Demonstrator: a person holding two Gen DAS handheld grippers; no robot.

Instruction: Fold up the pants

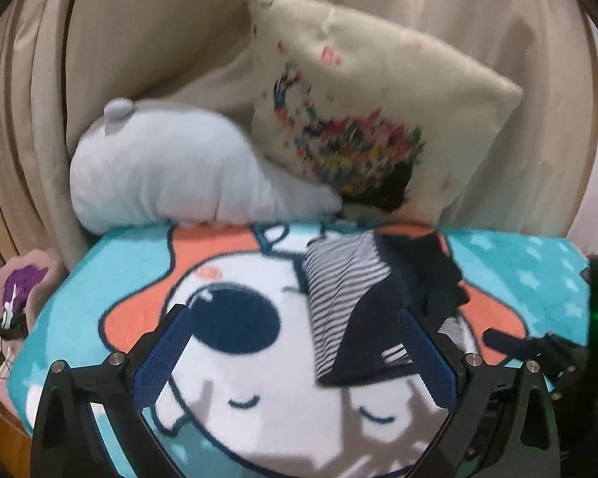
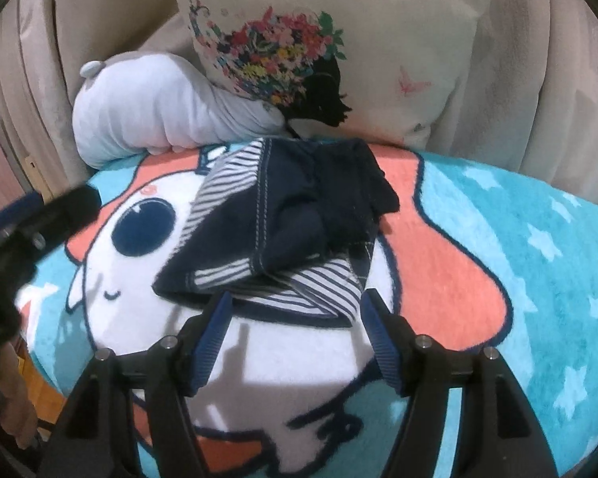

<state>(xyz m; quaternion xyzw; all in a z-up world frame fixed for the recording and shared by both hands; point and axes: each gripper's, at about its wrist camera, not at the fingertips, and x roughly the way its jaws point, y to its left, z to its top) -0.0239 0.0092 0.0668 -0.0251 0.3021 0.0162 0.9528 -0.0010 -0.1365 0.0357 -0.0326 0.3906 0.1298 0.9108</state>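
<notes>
No writing or brand label that I can read anywhere, not on the cloth and not on the cushions. My left gripper (image 1: 295,314) has its blue-padded jaws spread wide with nothing between them, hovering over the fleecy turquoise blanket with a white-and-orange cartoon character and pale stars (image 1: 111,267). The small navy pants with a navy-and-white striped lining (image 1: 351,298) lie bunched on that blanket, ahead of the left jaws and toward their right-hand finger, which overlaps the near edge of the cloth in the left wrist view; I cannot tell if it touches.

From the right wrist view, my right gripper (image 2: 297,298) is also wide open and holding nothing. The pants (image 2: 299,215) sit just ahead of these jaws, a loose heap with the striped inside turned out along the near edge and pale stitching down the navy part. The striped edge reaches right up between the two fingertips.

Beyond the pants, past both sets of jaws, a soft pale-blue plush cushion (image 2: 147,107) leans at the left and a cream square pillow printed with a black head silhouette crowned in coloured flowers (image 2: 339,40) stands behind it. Beige satin curtains (image 1: 139,20) hang across the back. The left gripper shows at the left edge of the right wrist view, blurred.
</notes>
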